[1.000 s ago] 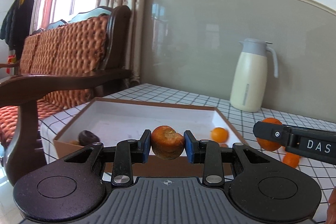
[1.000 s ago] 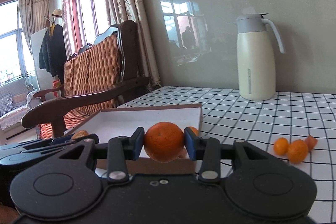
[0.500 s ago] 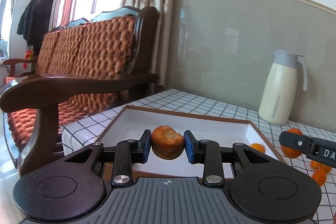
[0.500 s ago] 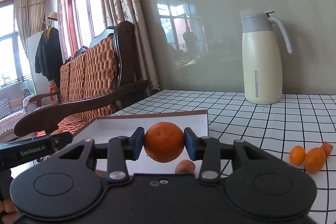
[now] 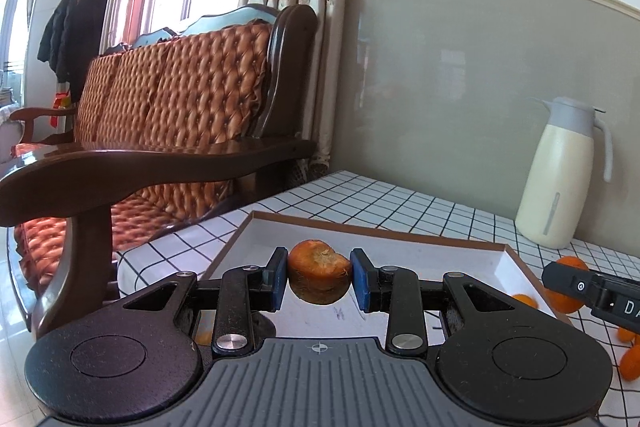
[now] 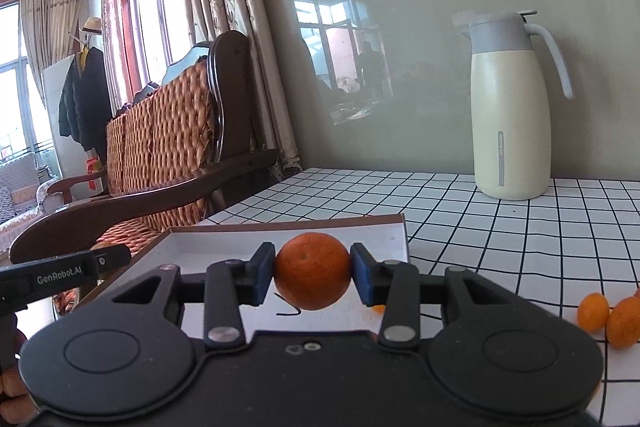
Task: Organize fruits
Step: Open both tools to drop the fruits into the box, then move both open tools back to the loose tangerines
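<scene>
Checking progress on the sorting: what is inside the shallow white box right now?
In the white box, one small orange fruit lies near its right wall, and pen marks show on the floor. Both grippers cover the near part, so more fruit could lie there.

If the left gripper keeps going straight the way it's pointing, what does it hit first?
Probably the far wall of the box: the left gripper, shut on a fruit, points over the box's floor. Depth is unclear.

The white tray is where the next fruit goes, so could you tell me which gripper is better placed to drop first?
Probably the left. The left gripper holds the brownish fruit over the white tray. The right gripper holds the orange nearer the tray's right edge.
</scene>
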### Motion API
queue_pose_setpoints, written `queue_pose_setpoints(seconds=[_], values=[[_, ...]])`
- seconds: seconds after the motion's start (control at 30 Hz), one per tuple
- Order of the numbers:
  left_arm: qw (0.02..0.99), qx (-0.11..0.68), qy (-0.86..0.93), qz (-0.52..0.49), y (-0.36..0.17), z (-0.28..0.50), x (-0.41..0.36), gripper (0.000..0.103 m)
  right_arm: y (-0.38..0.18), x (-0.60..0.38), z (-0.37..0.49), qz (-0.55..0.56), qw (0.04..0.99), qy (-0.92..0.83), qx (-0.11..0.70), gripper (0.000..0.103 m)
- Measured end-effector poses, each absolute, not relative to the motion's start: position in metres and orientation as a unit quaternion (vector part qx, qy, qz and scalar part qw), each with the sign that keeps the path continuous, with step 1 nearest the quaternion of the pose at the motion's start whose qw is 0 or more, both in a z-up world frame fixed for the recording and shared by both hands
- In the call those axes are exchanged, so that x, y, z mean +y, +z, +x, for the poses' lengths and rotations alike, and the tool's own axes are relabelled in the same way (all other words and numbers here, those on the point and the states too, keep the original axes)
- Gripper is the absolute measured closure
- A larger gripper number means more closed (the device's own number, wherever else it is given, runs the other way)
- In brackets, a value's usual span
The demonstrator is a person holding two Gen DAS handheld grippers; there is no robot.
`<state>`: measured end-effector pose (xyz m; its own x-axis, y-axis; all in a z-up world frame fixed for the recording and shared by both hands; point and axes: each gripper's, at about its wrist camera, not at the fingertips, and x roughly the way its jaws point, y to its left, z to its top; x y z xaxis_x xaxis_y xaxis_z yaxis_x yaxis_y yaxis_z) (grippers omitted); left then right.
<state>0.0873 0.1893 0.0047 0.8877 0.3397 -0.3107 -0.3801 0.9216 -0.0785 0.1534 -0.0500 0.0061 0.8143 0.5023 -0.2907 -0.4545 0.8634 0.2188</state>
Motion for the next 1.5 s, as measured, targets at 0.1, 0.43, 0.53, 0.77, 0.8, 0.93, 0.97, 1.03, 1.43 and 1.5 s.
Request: queue_pose_setpoints(seconds=[0.1, 0.43, 0.53, 0.77, 0.8, 0.93, 0.97, 1.03, 1.43, 1.5], values=[[0.968, 0.150, 0.189, -0.068, 0.003, 0.096, 0.195, 0.069, 0.005, -0.044, 0.164, 0.066, 0.950, 0.250, 0.173, 0.070], [0.966, 0.160, 0.194, -0.067, -0.002, 0.125, 0.209, 0.069, 0.002, -0.031, 0.195, 0.060, 0.951, 0.242, 0.184, 0.070], [0.964, 0.166, 0.196, -0.071, -0.005, 0.133, 0.213, 0.069, 0.000, -0.027, 0.204, 0.059, 0.950, 0.241, 0.190, 0.070], [0.959, 0.185, 0.200, -0.075, -0.014, 0.152, 0.220, 0.069, -0.007, -0.020, 0.220, 0.046, 0.949, 0.227, 0.213, 0.059], [0.958, 0.192, 0.200, -0.071, -0.015, 0.157, 0.221, 0.069, -0.007, -0.020, 0.221, 0.043, 0.951, 0.222, 0.212, 0.035], [0.953, 0.202, 0.203, -0.095, -0.012, 0.159, 0.224, 0.029, 0.004, -0.032, 0.209, 0.075, 0.957, 0.219, 0.173, 0.026], [0.955, 0.184, 0.213, -0.094, -0.007, 0.154, 0.222, 0.017, 0.007, -0.036, 0.205, 0.081, 0.958, 0.217, 0.166, 0.024], [0.960, 0.147, 0.226, -0.081, 0.003, 0.141, 0.216, 0.001, 0.011, -0.045, 0.198, 0.104, 0.957, 0.223, 0.152, 0.015], [0.962, 0.107, 0.246, -0.047, 0.029, 0.101, 0.192, 0.000, 0.029, -0.083, 0.166, 0.106, 0.961, 0.238, 0.087, 0.006], [0.964, 0.106, 0.240, -0.043, 0.030, 0.098, 0.185, 0.000, 0.029, -0.086, 0.162, 0.099, 0.962, 0.240, 0.086, 0.006]])
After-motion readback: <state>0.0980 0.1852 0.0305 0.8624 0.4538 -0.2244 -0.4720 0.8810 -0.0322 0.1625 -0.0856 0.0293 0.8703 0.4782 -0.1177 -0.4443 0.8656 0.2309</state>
